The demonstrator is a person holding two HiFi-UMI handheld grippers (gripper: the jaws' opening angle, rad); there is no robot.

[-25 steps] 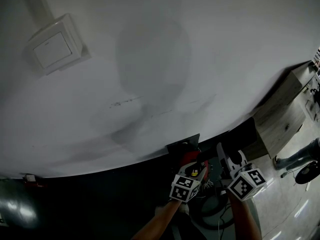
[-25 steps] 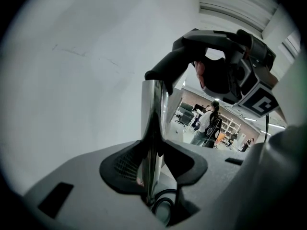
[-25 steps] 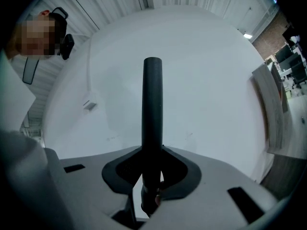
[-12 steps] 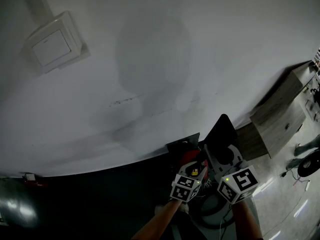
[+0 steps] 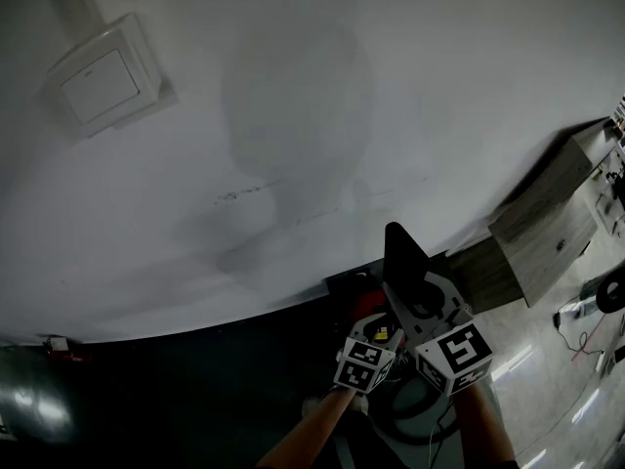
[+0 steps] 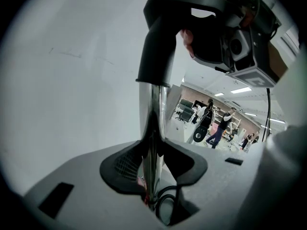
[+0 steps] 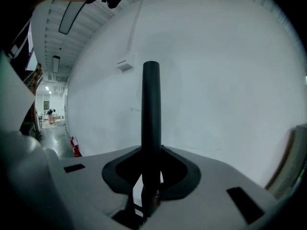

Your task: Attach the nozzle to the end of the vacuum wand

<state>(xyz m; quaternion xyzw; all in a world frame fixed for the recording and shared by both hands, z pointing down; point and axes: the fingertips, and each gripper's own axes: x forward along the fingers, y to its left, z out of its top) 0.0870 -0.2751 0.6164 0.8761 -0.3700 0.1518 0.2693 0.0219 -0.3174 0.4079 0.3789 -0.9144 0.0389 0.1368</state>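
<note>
Your left tool (image 6: 152, 178) clamps the chrome vacuum wand (image 6: 152, 123), while your right tool (image 7: 151, 178), just right of it, grips the black nozzle (image 7: 151, 109).

Ahead of you stands a plain white wall (image 5: 391, 86) with a faint scuff. It carries a white switch box (image 5: 103, 84) fed by a conduit (image 5: 70, 3) from above, and a dark band (image 5: 195, 360) runs along its lower edge. To your right a wooden cabinet (image 5: 547, 233) sits against that wall on a glossy floor (image 5: 557, 389). Farther off you can see a red fire extinguisher (image 7: 76, 147) by the wall and several people (image 6: 223, 126) under ceiling lights (image 6: 241, 90).
</note>
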